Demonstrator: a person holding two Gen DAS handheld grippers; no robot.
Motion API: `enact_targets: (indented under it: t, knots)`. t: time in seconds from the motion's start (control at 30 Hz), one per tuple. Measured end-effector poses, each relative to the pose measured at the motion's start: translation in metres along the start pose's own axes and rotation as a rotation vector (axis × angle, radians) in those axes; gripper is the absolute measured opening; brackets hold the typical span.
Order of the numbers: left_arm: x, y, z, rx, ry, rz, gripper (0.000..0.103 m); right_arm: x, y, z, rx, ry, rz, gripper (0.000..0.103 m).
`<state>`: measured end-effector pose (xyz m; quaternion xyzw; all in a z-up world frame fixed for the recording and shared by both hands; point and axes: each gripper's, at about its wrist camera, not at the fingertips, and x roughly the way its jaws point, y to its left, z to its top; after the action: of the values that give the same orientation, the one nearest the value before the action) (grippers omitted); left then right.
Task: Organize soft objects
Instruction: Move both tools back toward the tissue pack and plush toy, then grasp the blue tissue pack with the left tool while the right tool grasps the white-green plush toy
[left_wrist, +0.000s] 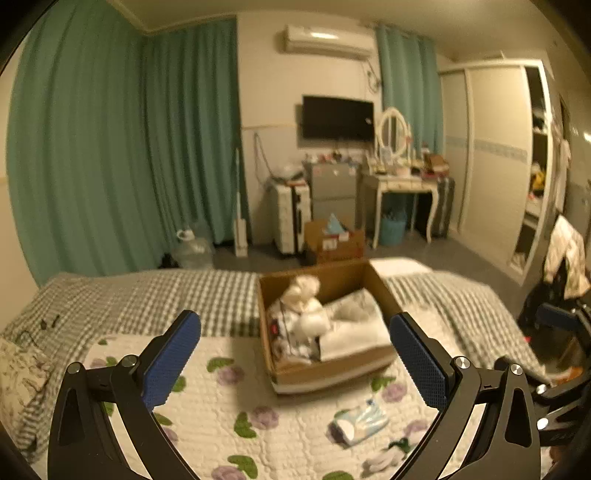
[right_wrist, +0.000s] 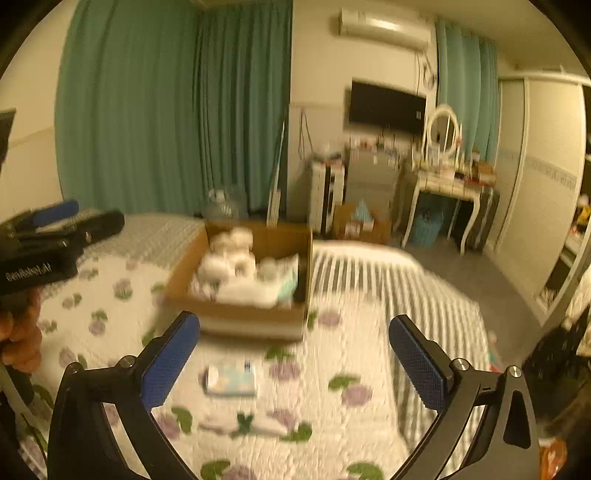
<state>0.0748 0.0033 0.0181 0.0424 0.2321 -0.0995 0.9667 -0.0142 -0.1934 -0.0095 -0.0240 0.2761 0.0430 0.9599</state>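
Observation:
A cardboard box (left_wrist: 380, 286) stands on the bed and holds a white plush toy (left_wrist: 303, 295) and folded white cloth (left_wrist: 354, 332). It also shows in the right wrist view (right_wrist: 184, 284). A pale blue tissue pack (left_wrist: 360, 421) lies on the floral quilt in front of the box, seen too in the right wrist view (right_wrist: 231, 380). A small white and green soft item (right_wrist: 247, 424) lies nearer. My left gripper (left_wrist: 295, 354) is open and empty, above the quilt before the box. My right gripper (right_wrist: 293, 354) is open and empty, above the tissue pack.
The floral quilt (left_wrist: 221, 398) covers a checked bedspread (left_wrist: 147, 295). A patterned pillow (left_wrist: 18, 373) lies at far left. Beyond the bed stand a suitcase (left_wrist: 290, 214), another cardboard box (left_wrist: 332, 240), a dressing table (left_wrist: 402, 184) and a wardrobe (left_wrist: 495, 155).

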Motion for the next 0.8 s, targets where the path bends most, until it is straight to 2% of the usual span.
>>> enact_targets:
  t: [0.2, 0.43, 0.63, 0.8]
  knots:
    - [0.028, -0.009, -0.023, 0.028, 0.087, -0.013, 0.103, 0.04, 0.005, -0.04, -0.005, 0.139, 0.015, 0.103]
    - [0.074, -0.014, -0.053, 0.042, 0.225, -0.029, 0.103, 0.094, 0.019, -0.087, -0.006, 0.334, 0.101, 0.103]
    - [0.106, -0.017, -0.082, 0.081, 0.324, -0.035, 0.103, 0.125, 0.026, -0.103, -0.037, 0.428, 0.108, 0.103]
    - [0.128, -0.021, -0.098, 0.105, 0.395, -0.076, 0.103, 0.154, 0.032, -0.117, -0.062, 0.512, 0.112, 0.101]
